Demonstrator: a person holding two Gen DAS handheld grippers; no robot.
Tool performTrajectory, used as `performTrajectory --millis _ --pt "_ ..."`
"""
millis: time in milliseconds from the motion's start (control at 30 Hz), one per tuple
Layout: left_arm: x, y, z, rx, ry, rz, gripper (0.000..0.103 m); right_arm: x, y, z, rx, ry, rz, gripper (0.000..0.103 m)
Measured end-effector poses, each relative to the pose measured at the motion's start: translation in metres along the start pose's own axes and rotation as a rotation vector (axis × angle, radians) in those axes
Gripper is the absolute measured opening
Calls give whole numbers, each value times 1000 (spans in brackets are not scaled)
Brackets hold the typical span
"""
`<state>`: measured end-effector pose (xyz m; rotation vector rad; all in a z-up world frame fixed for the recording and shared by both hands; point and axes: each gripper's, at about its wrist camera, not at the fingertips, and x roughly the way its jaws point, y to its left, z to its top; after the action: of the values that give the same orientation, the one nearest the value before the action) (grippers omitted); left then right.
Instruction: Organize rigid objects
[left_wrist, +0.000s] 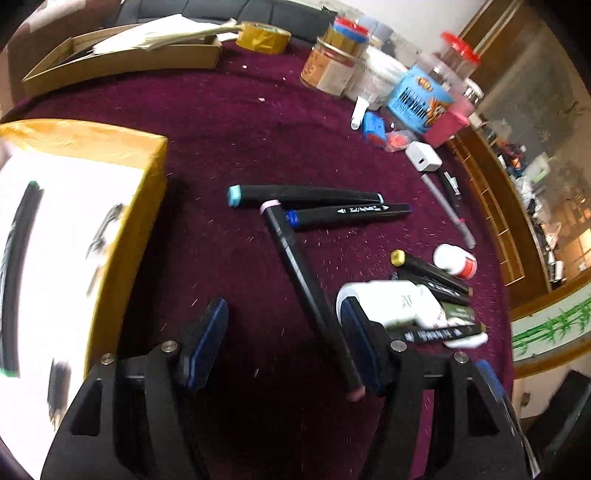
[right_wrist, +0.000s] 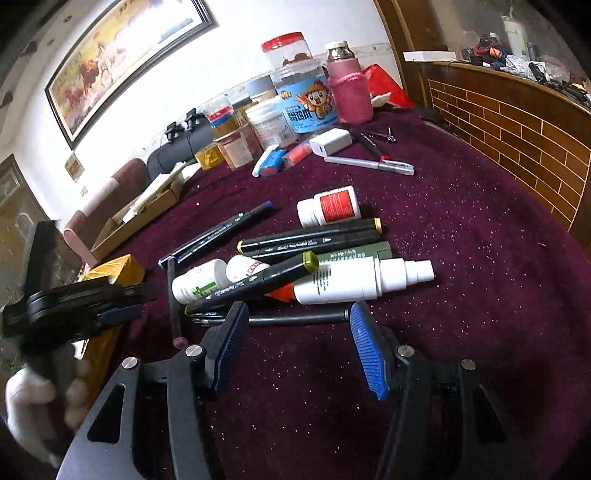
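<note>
I see my left gripper (left_wrist: 282, 347) with its jaws apart and gripping nothing; a pink-capped marker (left_wrist: 308, 291) lies on the purple tablecloth (left_wrist: 240, 122) between them, its near end just beside the right pad. My right gripper (right_wrist: 301, 345) also stands apart and empty, near a heap of markers and a white spray bottle (right_wrist: 354, 282). A gold-edged box (left_wrist: 122, 236) sits left.

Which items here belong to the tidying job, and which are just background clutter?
Job items:
pink-capped marker
teal-capped marker
white spray bottle
gold-edged box
left gripper, open
right gripper, open

Probably background:
blue cartoon tub
red-lidded jar
white charger
tape roll
</note>
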<state>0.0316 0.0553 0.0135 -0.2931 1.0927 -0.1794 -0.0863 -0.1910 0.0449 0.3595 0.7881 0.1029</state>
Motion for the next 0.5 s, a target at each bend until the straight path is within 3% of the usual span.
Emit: performTrajectory --millis 133,200,267,367,500 --pt "15 -11 14 52 -46 111 61 -1 7 -2 -41 -5 7 52" --pt "18 -13 15 95 -64 163 49 -2 10 -4 -55 -11 6 52" --pt "15 -15 10 149 -69 153 26 -3 9 -4 -52 -13 12 52" --pt "5 -13 -3 173 -38 123 14 -3 4 -4 -27 -7 22 52" --pt "-8 -8 -28 178 -19 106 13 -2 1 -3 -9 5 41 52"
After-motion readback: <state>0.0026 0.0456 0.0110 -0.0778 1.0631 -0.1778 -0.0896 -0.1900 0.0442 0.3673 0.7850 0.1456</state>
